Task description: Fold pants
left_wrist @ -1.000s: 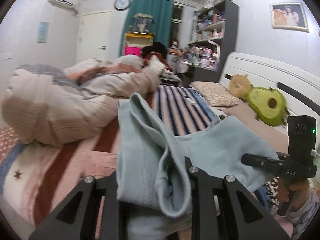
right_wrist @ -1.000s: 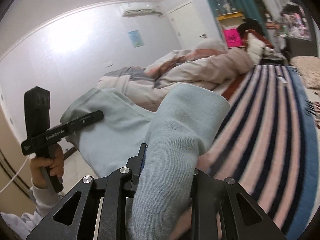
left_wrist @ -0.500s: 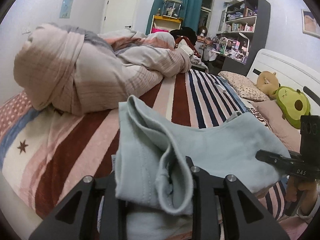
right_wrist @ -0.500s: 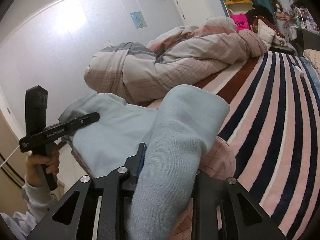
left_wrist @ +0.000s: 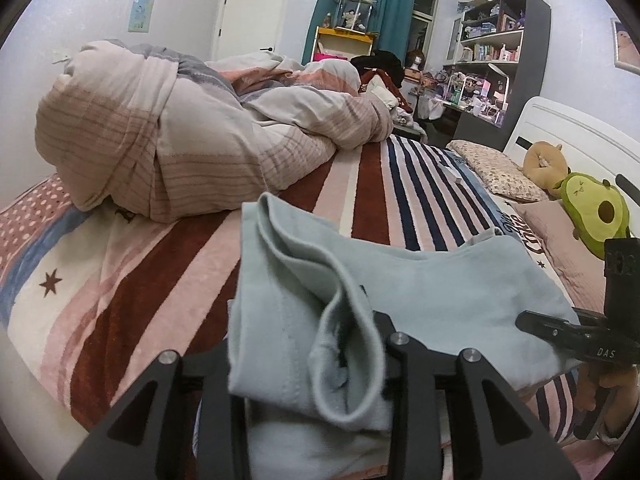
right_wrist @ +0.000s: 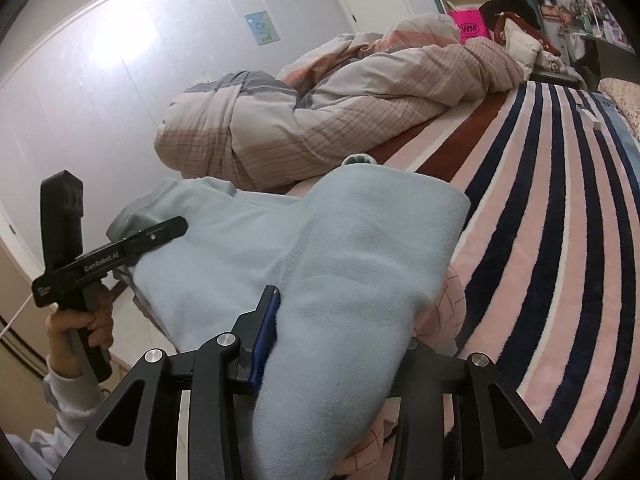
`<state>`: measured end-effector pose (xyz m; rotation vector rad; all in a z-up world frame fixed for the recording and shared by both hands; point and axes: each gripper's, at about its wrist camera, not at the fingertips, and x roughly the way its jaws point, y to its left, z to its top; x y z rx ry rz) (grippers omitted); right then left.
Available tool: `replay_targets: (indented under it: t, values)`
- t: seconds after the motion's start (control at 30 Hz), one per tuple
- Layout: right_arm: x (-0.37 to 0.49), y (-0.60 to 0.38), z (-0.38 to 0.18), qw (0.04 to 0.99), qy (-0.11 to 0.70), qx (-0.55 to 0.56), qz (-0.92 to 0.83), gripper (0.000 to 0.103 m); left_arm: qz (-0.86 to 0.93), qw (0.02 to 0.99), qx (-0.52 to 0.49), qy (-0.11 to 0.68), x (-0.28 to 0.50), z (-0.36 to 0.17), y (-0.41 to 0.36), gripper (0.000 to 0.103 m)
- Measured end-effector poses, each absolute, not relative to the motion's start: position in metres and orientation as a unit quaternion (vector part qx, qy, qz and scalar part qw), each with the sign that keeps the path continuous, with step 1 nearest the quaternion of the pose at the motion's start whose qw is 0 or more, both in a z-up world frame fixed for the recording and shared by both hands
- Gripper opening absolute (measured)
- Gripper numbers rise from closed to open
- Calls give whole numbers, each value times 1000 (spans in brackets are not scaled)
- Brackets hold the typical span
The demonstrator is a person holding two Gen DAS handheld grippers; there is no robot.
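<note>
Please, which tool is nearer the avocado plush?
Right. The right tool is at the pants' edge toward the avocado plush, the left tool at the opposite edge; both jaws have just been opening, pants between them.

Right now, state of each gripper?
Left gripper: jaws have just been opening, light blue pants bunched between them; grip cannot be told.
Right gripper: same, jaws just opening, pants fold between them; grip cannot be told.
</note>
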<state>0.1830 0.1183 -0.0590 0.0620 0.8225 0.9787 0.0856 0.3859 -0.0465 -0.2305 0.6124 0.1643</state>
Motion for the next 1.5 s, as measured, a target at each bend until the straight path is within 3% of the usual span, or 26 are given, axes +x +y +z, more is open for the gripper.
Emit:
replay_targets:
  t: [0.17, 0.23, 0.47, 0.63, 0.77, 0.83, 0.93, 1.03, 1.2, 1.5]
  values:
    - [176, 112, -51, 811, 374, 16, 451, 42, 101, 944, -92, 301, 78, -38, 373, 38]
    - [173, 107, -49, 811, 372, 16, 451, 47, 109, 945, -82, 297, 73, -32, 367, 49]
    - [153, 80, -35, 819, 349, 3, 454, 59, 126, 952, -52, 276, 47, -5, 331, 60]
    - [129, 42, -18, 834, 319, -6, 450, 72, 115, 959, -27, 256, 28, 10, 283, 72]
    - [103, -6, -1, 861, 284, -13, 422, 77, 91, 968, -22, 233, 17, 17, 237, 78]
    - [90, -32, 4, 874, 271, -10, 403, 87, 88, 973, -15, 212, 11, 20, 209, 86]
    - [69, -73, 11, 894, 250, -4, 372, 89, 83, 980, -5, 181, 4, 23, 176, 88]
    - [45, -107, 17, 915, 220, -11, 338, 100, 68, 986, -7, 154, -1, 24, 144, 93]
    - [7, -147, 21, 948, 169, -33, 267, 102, 61, 991, -3, 115, -14, 23, 100, 101]
    - [-24, -180, 22, 960, 145, -24, 239, 102, 39, 992, 3, 117, -24, 18, 59, 101]
